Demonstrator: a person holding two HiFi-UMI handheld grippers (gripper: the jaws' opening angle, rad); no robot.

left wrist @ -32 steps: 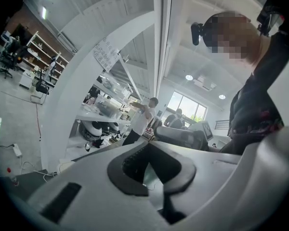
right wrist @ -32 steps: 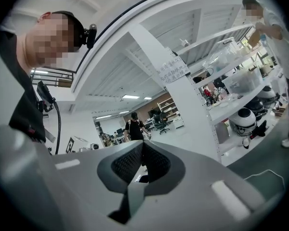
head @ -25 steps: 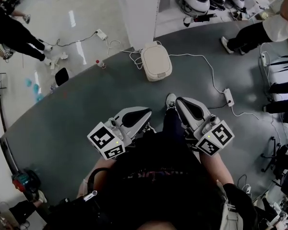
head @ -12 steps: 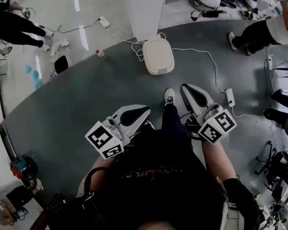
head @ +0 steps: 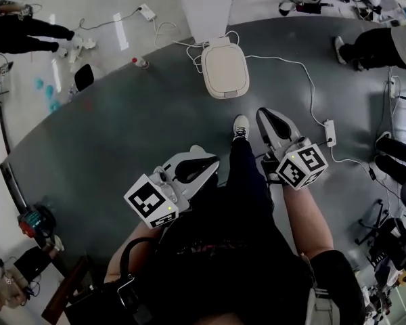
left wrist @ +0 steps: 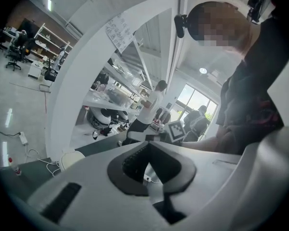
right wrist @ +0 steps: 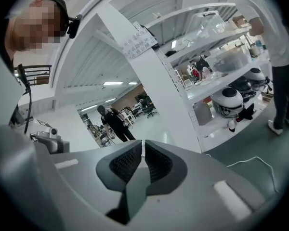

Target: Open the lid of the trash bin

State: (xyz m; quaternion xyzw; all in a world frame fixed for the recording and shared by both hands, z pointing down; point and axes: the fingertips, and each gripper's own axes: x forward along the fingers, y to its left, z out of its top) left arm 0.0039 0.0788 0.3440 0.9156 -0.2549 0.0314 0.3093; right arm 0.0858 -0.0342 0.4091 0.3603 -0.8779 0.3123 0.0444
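Right gripper (head: 264, 114) is reaching out further toward the bin (head: 224, 70) than a second ago, and the gap to it is shrinking. Left gripper (head: 212, 161) is shifting forward less and is hanging back by the person's leg.

Bin is sitting on the grey floor (head: 122, 134) ahead of the shoe (head: 241, 126), just in front of the white pillar (head: 206, 5). Its cream lid is lying flat and closed, so the task step is not yet done. A cable (head: 304, 80) is running past it to a power strip (head: 329, 133).

Both grippers are well apart from the bin and touching nothing.

- **Right gripper:** in the right gripper view its (right wrist: 143, 146) jaws are pressed together with only a hairline slit and nothing between them. It is looking past the pillar at shelves, and the bin is not showing there.
- **Left gripper:** in the left gripper view its (left wrist: 147, 144) tips are meeting too and it is empty. The bin (left wrist: 70, 159) is showing low at the left edge.

Judgement: this is the approach phase. The right gripper is leading, so it is likely the one going for the lid. Closed jaws would suit pushing or hooking the lid edge rather than pinching it. The left is probably staying clear as the spare.
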